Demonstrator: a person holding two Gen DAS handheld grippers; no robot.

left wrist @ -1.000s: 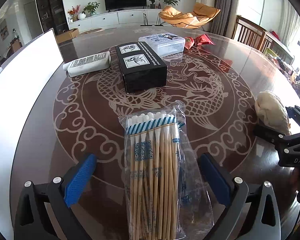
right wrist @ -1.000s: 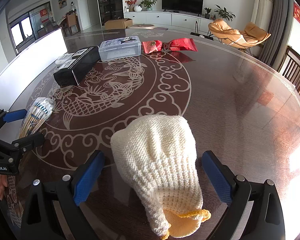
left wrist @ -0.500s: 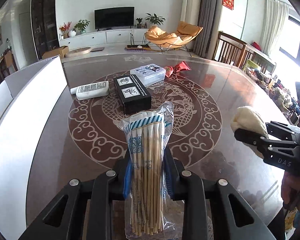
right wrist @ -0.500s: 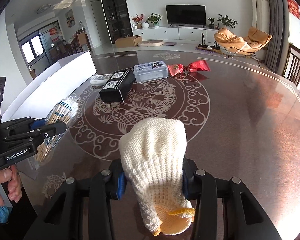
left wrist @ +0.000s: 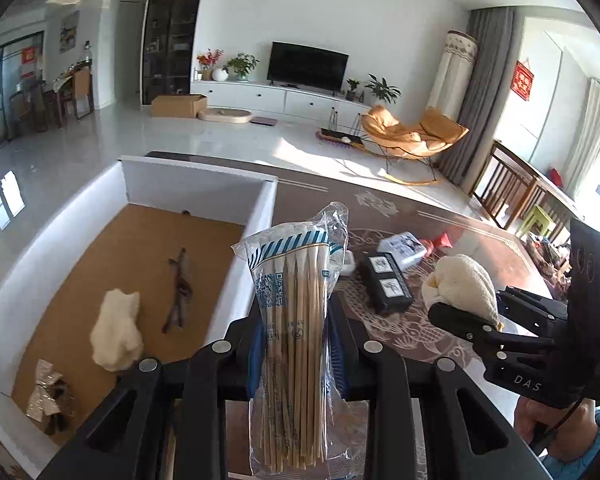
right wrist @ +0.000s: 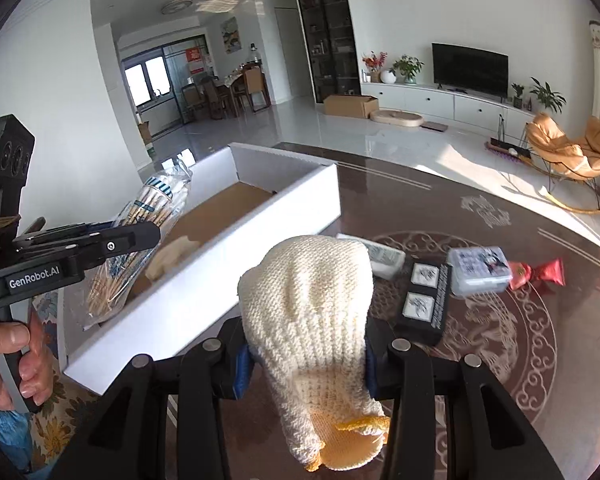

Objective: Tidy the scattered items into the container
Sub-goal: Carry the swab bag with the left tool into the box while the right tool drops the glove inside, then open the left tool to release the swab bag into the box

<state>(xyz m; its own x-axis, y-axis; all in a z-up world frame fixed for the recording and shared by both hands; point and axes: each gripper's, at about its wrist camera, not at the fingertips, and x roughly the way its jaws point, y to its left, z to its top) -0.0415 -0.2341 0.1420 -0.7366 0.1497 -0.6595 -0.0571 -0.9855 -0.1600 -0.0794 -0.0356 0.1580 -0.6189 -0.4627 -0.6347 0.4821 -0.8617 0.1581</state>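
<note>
Both my loads have left the table. My left gripper (left wrist: pixel 296 356) clamps the swab pack (left wrist: pixel 294 320), long axis toward twelve o'clock, beside the box (left wrist: pixel 240 280). My right gripper (right wrist: pixel 304 360) pinches the glove (right wrist: pixel 312 312), cuff toward six.

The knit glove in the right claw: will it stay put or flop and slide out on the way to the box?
The knit glove is probably floppy: its cuff sags below the right claw. It looks light, and its coarse weave bunched between the pads should resist slipping. Over the white box it will likely drop limp, not roll.
</note>
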